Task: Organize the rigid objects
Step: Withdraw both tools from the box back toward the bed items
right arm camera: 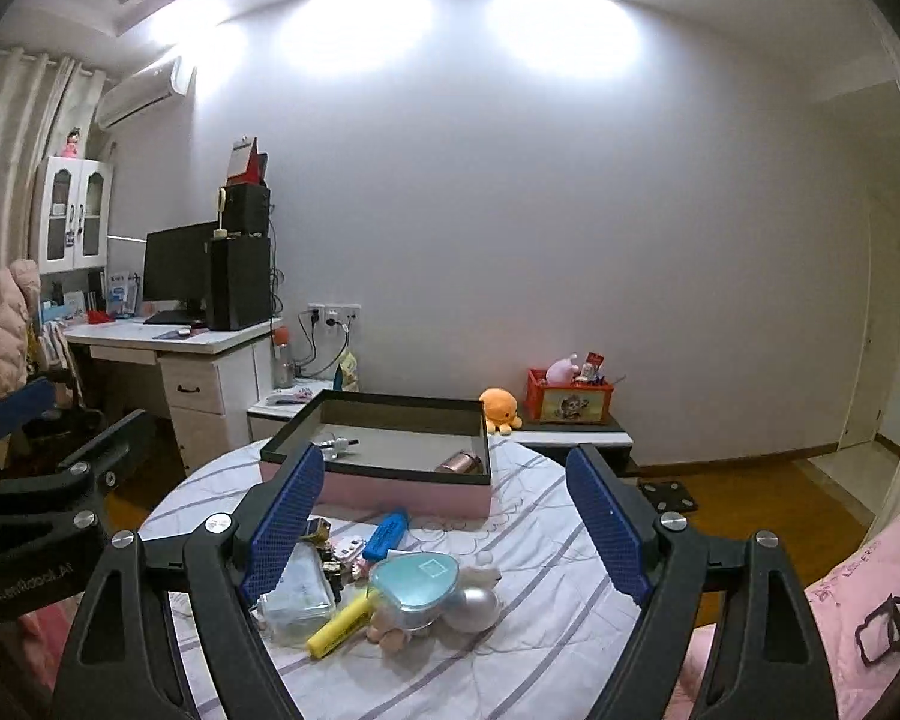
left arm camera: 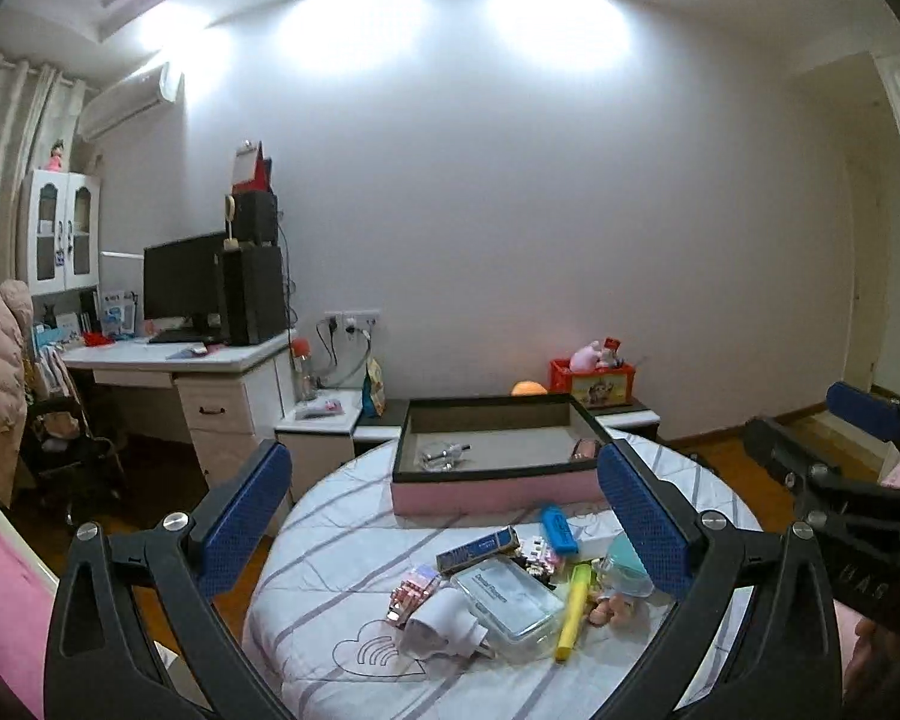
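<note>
**Both grippers empty, pile untouched**

Yellow highlighter [right arm camera: 337,626] lies nearest: light, stiff, slick; grab mid-barrel. Left gripper [left arm camera: 444,516] and right gripper [right arm camera: 444,525] hover spread, holding nothing. Pile on round table [right arm camera: 540,648]: one highlighter, one blue case [right arm camera: 386,531], one teal heart box [right arm camera: 417,585]. Pink tray [right arm camera: 390,495] behind holds two items.

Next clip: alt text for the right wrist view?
The open right hand-held gripper hangs empty over a round table cluttered with small items, including a yellow highlighter and a teal case. Behind them sits a pink tray; the left hand-held gripper shows at the left edge.
</note>
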`<state>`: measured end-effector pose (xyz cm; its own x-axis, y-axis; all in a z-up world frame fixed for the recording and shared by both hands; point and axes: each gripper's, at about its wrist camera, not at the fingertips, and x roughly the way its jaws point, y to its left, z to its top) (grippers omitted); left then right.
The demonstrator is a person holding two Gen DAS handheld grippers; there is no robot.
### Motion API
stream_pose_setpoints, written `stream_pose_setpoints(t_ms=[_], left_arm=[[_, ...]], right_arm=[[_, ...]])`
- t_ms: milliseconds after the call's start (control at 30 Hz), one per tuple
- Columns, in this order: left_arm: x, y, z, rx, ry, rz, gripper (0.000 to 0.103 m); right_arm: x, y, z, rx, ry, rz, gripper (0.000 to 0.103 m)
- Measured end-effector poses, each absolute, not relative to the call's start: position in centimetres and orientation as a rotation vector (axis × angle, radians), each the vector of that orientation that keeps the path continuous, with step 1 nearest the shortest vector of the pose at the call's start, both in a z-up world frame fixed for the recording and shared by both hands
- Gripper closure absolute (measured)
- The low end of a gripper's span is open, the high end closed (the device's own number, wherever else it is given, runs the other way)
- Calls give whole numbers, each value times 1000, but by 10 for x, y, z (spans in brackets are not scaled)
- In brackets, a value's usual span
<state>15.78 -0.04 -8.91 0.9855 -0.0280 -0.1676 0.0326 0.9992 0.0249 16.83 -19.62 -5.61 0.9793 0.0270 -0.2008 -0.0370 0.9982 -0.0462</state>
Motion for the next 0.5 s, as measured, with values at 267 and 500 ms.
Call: stream_pose_setpoints(t_ms=[267, 500], left_arm=[[143, -1, -89, 37, 150, -26, 0], [148, 2, -110, 51, 199, -19, 0]], right_arm=[[155, -196, -66, -65, 212, 44, 19], [157, -202, -80, -64, 240, 25, 19]])
